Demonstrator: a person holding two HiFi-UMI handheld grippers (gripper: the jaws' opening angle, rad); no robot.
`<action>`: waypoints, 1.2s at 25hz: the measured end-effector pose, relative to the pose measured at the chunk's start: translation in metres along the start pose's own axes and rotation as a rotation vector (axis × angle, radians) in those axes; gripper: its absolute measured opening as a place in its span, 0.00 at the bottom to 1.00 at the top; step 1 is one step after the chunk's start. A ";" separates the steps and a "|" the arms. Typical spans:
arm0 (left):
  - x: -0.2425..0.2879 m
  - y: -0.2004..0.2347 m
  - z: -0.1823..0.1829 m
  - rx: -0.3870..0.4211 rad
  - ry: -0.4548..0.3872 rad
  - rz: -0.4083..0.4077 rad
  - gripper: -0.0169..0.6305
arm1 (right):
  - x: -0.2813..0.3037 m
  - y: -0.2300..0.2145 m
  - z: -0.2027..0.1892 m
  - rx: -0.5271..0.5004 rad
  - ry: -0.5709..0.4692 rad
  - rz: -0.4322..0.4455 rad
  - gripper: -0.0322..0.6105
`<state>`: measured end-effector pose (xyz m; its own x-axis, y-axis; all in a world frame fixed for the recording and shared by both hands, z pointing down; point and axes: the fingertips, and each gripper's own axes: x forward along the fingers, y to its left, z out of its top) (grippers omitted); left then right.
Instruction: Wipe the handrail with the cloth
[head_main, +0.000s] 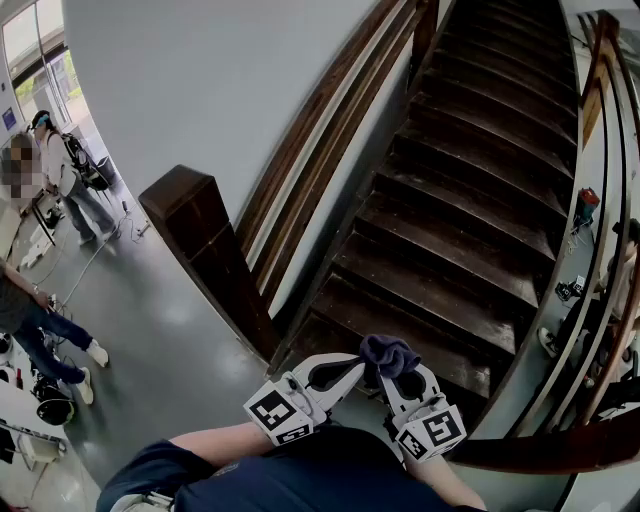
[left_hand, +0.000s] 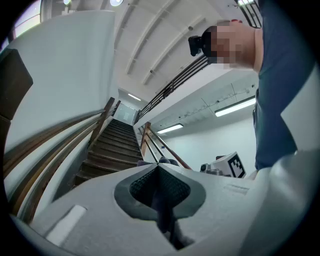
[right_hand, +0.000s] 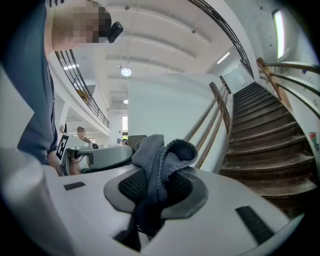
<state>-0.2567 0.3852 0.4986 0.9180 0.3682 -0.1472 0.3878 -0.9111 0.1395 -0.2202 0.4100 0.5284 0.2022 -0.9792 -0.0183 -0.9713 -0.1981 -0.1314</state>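
Two grippers held side by side at the stair foot, right of the newel post.
Nearest, down and right of the post, the right gripper has its jaws clamped on a dark grey-blue cloth, which bunches up above the tips and hangs down between the pads. The left gripper, just on the post's side of it, has its jaws pressed together with nothing between them. From behind the post the wooden handrail climbs along the white wall, apart from the cloth, beside the dark stairs. Far left of the post, a person stands on the grey floor.
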 end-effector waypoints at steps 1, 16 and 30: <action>0.000 0.000 -0.001 -0.001 -0.003 0.002 0.03 | -0.001 -0.001 -0.001 -0.001 0.001 0.001 0.19; -0.010 0.040 0.007 -0.007 -0.033 0.046 0.03 | 0.034 -0.003 -0.009 0.017 0.047 0.015 0.19; -0.066 0.179 0.030 -0.032 -0.048 -0.023 0.03 | 0.155 0.033 -0.023 -0.010 0.110 -0.135 0.19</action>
<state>-0.2507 0.1922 0.5042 0.9043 0.3787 -0.1971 0.4116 -0.8960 0.1669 -0.2234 0.2509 0.5439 0.3166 -0.9424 0.1078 -0.9376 -0.3281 -0.1154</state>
